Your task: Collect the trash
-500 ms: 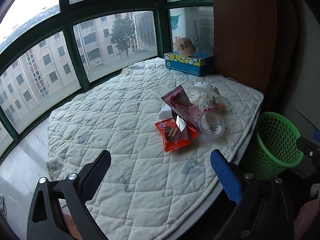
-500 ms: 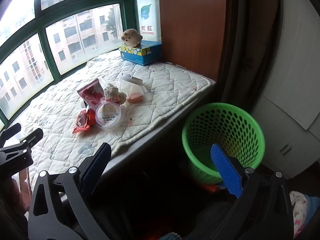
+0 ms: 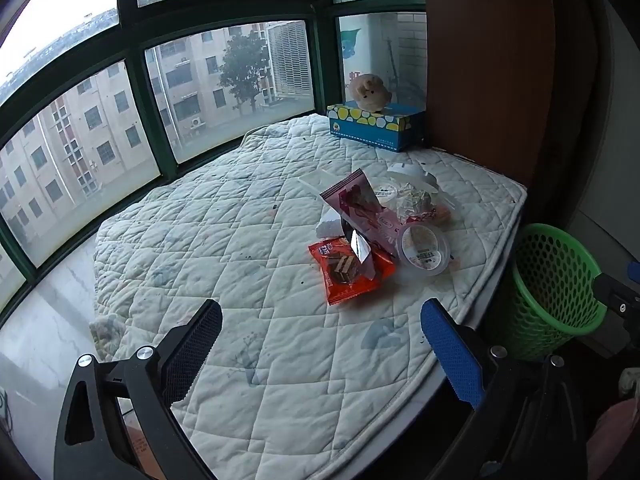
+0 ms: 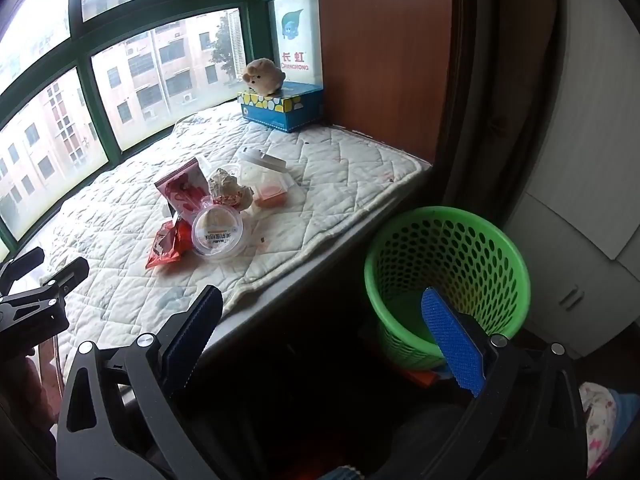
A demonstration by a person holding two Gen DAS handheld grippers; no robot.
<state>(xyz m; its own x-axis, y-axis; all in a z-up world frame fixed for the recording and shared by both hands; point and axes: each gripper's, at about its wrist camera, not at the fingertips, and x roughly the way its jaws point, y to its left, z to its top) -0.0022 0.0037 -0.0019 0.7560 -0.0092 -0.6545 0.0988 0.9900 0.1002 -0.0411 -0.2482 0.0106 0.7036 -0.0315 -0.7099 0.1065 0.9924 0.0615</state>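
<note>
Starting empty: left gripper (image 3: 322, 338) and right gripper (image 4: 322, 320) both spread wide, trash pile (image 3: 380, 228) on quilted mat (image 3: 240, 240), green basket (image 4: 448, 272) beside ledge; best lifting red wrapper (image 3: 350, 270) first, nearest and flattest.

Quilted mattress pad (image 3: 248, 248) under wrappers (image 3: 352, 270)
</note>
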